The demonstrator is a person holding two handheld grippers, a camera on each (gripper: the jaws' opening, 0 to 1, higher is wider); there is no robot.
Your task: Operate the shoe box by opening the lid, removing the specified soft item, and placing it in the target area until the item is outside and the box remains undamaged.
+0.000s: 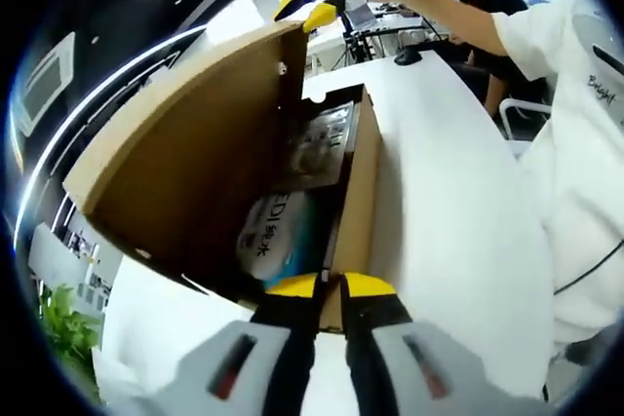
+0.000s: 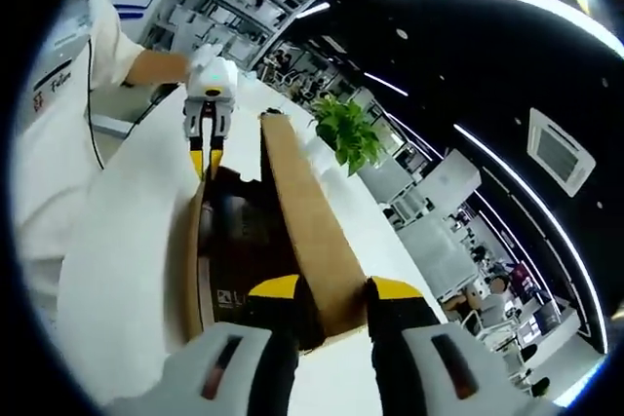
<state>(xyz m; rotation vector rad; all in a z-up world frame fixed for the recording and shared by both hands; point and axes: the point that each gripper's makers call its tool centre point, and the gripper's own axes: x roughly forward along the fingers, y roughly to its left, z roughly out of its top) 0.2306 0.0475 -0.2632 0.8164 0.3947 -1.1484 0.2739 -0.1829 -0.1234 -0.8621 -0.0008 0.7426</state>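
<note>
Both yellow-tipped grippers are on the brown cardboard shoe box (image 1: 366, 182), one at each end. In the right gripper view, the right gripper (image 2: 331, 291) has its jaws either side of the raised brown cardboard lid (image 2: 307, 211), clamped on the lid's near edge, which runs straight ahead from the jaws and stands nearly upright. In the left gripper view, the left gripper (image 1: 330, 286) has its jaws almost together at the near end of the box's side wall; they appear pinched on that wall's rim, bracing the box, though the contact itself is partly hidden. That view also catches the right gripper (image 1: 310, 9) at the far top corner of the lid (image 1: 195, 163).

Just ahead of the left jaws and slightly to their left, down inside the open box, lies the soft item, a white and blue plastic-wrapped pack with printed lettering (image 1: 273, 236). Beyond it sits a darker printed packet (image 1: 317, 143). The box rests on a white tabletop (image 1: 439, 202), and a person in a white shirt (image 1: 575, 133) stands at the right of the left gripper.

The lid looks open enough, so the step in hand is likely reaching in for the pack. To do this well, keep the right grip steady so the lid does not bend back past its hinge, release the wall only once the box sits stable, then enter from above, clear of the cardboard rim, and pinch the wrapper's slack rather than squeezing against the wall.
</note>
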